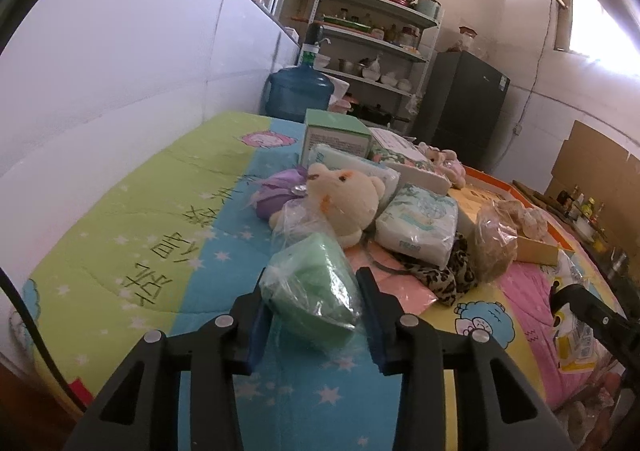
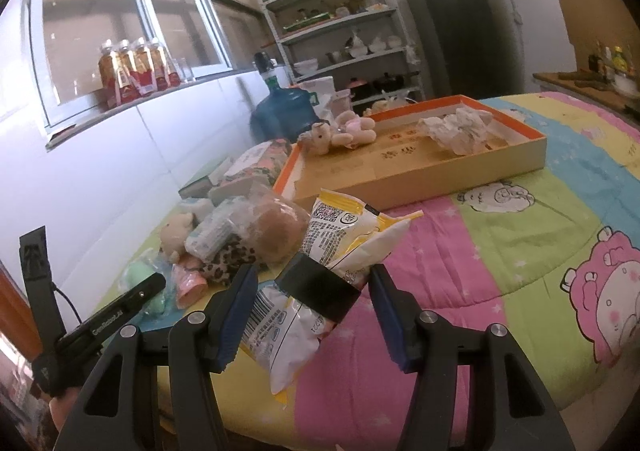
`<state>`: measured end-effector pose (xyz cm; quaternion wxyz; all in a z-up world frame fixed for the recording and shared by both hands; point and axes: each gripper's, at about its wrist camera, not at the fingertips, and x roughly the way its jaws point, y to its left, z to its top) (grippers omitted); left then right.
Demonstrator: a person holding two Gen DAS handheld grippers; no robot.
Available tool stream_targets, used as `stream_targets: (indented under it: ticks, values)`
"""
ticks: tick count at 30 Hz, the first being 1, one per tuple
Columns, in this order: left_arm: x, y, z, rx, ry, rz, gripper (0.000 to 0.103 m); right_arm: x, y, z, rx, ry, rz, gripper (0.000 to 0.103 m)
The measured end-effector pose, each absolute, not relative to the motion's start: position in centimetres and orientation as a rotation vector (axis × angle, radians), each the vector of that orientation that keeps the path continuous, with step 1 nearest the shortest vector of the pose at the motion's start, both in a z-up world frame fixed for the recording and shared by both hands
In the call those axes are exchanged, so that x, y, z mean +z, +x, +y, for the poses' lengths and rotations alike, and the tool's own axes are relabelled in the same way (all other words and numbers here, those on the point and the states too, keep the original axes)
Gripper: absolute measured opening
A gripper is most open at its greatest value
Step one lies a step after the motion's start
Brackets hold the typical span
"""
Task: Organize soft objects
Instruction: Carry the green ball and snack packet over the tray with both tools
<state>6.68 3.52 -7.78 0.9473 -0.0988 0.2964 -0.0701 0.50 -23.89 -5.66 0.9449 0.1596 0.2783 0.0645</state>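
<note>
My left gripper (image 1: pixel 312 293) straddles a green sponge in a clear plastic bag (image 1: pixel 310 287) on the quilt; the pads sit at its sides, contact unclear. Behind it lie a cream teddy bear (image 1: pixel 344 197), a purple pouf (image 1: pixel 278 189), a white tissue pack (image 1: pixel 420 221) and a leopard-print cloth (image 1: pixel 444 275). My right gripper (image 2: pixel 314 291) is open around a yellow-and-white snack bag (image 2: pixel 320 279) with a black band; its pads stand apart from the bag. An orange-rimmed cardboard tray (image 2: pixel 420 175) holds a small plush bear (image 2: pixel 344 133) and a crumpled white cloth (image 2: pixel 460 127).
A green box (image 1: pixel 334 135) and a floral box (image 1: pixel 396 151) stand behind the pile. A bagged brown item (image 1: pixel 494 243) lies by the tray. A blue water jug (image 1: pixel 298 89), a shelf rack (image 1: pixel 372 51) and a dark fridge (image 1: pixel 464 107) stand beyond the bed.
</note>
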Motion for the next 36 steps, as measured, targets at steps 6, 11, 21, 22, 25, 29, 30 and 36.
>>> stream_targets:
  ticks: [6, 11, 21, 22, 25, 29, 30, 36]
  values:
    - [-6.5, 5.8, 3.4, -0.119, -0.178, 0.579, 0.04, -5.1, 0.6, -23.5, 0.154, 0.315, 0.556, 0.059]
    - [-5.2, 5.1, 2.6, -0.102, -0.141, 0.555, 0.04, -4.5, 0.8, -23.2, 0.169, 0.289, 0.542, 0.059]
    - [-2.7, 4.7, 0.0, -0.102, -0.081, 0.514, 0.04, -3.6, 1.4, -23.7, 0.159, 0.236, 0.53, 0.059]
    - [-2.5, 4.7, -0.4, -0.108, -0.08, 0.511, 0.04, -3.5, 1.5, -23.9, 0.156, 0.234, 0.53, 0.059]
    - [-1.9, 5.0, -1.6, -0.139, -0.072, 0.507, 0.04, -3.3, 1.4, -24.6, 0.151, 0.236, 0.519, 0.059]
    - [-1.1, 5.3, -3.5, -0.171, -0.052, 0.494, 0.04, -2.8, 1.6, -26.0, 0.142, 0.251, 0.503, 0.059]
    - [-0.9, 5.4, -3.9, -0.178, -0.047, 0.489, 0.04, -2.7, 1.7, -26.3, 0.138, 0.254, 0.497, 0.059]
    - [0.5, 5.6, -6.8, -0.239, -0.029, 0.458, 0.04, -1.6, 2.0, -28.5, 0.102, 0.255, 0.467, 0.059]
